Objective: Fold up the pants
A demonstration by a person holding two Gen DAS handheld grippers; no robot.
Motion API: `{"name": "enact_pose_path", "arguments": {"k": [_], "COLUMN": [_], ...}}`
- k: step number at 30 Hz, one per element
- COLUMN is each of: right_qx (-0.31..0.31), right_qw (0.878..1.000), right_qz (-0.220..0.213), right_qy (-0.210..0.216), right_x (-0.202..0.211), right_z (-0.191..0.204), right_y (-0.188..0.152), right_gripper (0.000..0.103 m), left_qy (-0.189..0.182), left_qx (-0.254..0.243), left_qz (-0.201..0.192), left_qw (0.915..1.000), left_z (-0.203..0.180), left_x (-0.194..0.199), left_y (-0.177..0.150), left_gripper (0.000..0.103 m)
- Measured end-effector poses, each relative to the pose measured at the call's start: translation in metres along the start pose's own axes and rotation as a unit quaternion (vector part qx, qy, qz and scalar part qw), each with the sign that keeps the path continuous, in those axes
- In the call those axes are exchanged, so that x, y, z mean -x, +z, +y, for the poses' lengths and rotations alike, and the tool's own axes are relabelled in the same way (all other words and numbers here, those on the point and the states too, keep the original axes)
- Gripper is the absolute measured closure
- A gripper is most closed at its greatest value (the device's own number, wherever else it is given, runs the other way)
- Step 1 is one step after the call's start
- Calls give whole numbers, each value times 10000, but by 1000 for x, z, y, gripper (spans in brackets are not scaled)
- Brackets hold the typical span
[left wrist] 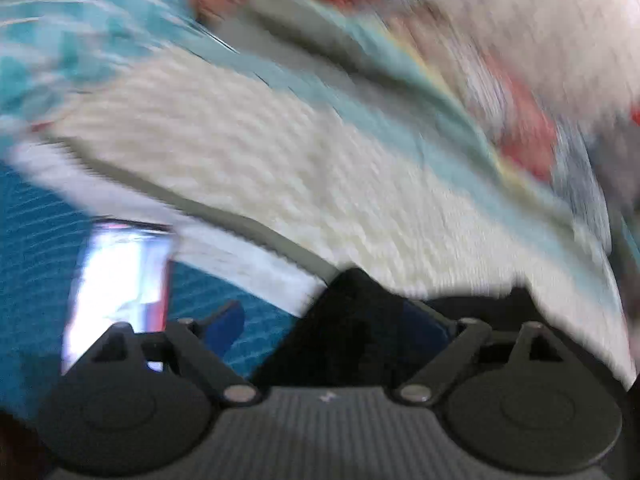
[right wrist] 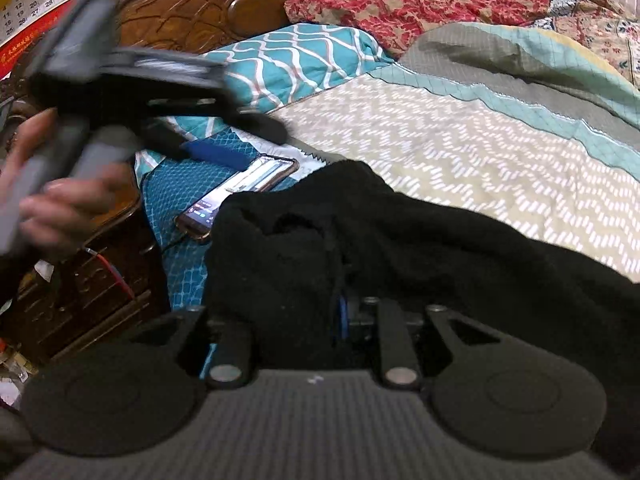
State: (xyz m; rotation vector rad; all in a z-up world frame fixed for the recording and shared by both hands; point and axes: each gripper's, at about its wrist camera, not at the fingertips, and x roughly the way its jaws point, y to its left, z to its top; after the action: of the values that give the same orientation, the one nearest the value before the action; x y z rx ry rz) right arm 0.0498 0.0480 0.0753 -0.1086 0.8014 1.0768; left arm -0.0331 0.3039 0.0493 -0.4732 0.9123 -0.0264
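Observation:
The black pants [right wrist: 400,240] lie bunched on the bed, right in front of my right gripper [right wrist: 340,312], whose jaws stand close together with black cloth and a blue pad between them. In the blurred left wrist view a fold of the black pants [left wrist: 352,320] sits between the left gripper's [left wrist: 332,320] fingers; one blue finger pad [left wrist: 224,324] shows at the left, spread wide. In the right wrist view the left gripper [right wrist: 224,140] is held in a hand above the phone, apart from the pants.
A phone [right wrist: 240,192] lies lit on the teal sheet [right wrist: 176,200], left of the pants; it also shows in the left wrist view [left wrist: 120,292]. A beige zigzag quilt [right wrist: 460,152], teal pillow [right wrist: 304,60], red floral cloth [right wrist: 400,0] and carved headboard [right wrist: 208,4] lie beyond.

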Motion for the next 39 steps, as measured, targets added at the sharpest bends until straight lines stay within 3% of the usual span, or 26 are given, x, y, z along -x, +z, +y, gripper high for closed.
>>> {"name": "enact_pose_path", "arguments": {"k": [1, 2, 3, 5, 7, 9, 10, 12, 13, 14, 16, 18, 20, 24, 29, 32, 37, 39], "right_qx": [-36, -73, -99, -92, -44, 4, -12, -75, -38, 65, 419, 652, 601, 331, 587, 687, 42, -279], "right_qw": [10000, 10000, 9999, 9999, 9995, 9985, 9984, 9991, 9993, 9993, 9981, 9963, 9964, 9965, 9970, 9953, 9970, 9976], "right_qz": [-7, -14, -22, -43, -166, -303, -315, -140, -9, 114, 102, 58, -149, -483, -435, -496, -526, -319], "right_qy": [-12, -20, -29, -95, -253, -460, -475, -399, -374, -351, -438, -549, -585, -588, -265, -475, -573, -541], "right_x": [0, 1, 1, 2, 3, 0, -3, -16, -22, -26, -24, -15, -1, 14, 9, 9, 14, 4], "right_z": [1, 1, 1, 2, 4, 7, 8, 11, 14, 18, 29, 34, 31, 26, 41, 44, 18, 5], "right_y": [0, 0, 0, 1, 3, 4, 3, -1, -4, -8, -13, -13, -11, -5, -5, -4, 3, 6], "right_gripper": [78, 78, 78, 77, 77, 66, 55, 46, 35, 22, 17, 17, 17, 17, 18, 19, 19, 21], "left_qy": [-163, -178, -96, -73, -177, -186, -112, 183, 330, 450, 671, 743, 789, 602, 251, 136, -391, -487], "left_qx": [-106, -127, -159, -308, -83, 340, 555, 767, 848, 854, 777, 723, 765, 1016, 958, 946, 965, 872], "left_qz": [360, 582, 712, 327, -422, -1090, -1242, -1192, -1062, -961, -904, -920, -941, -888, -410, -76, 244, 344], "left_qw": [9992, 9981, 9973, 9990, 9989, 9933, 9906, 9897, 9902, 9907, 9906, 9903, 9895, 9890, 9942, 9954, 9943, 9944], "left_z": [-2, -3, -6, -13, -8, 6, 14, 24, 27, 29, 28, 25, 26, 31, 22, 15, 4, -3], "left_x": [-17, -27, -34, -24, 4, 21, 21, 5, -8, -20, -24, -14, -1, 30, 38, 33, 20, 11], "left_y": [6, 7, 10, 13, 19, 19, 15, 7, 3, -1, -5, -2, 0, -7, -29, -42, -37, -33], "left_gripper": [39, 66, 72, 86, 87, 87, 87, 87, 87, 83, 68, 46, 41, 35, 36, 36, 33, 24]}}
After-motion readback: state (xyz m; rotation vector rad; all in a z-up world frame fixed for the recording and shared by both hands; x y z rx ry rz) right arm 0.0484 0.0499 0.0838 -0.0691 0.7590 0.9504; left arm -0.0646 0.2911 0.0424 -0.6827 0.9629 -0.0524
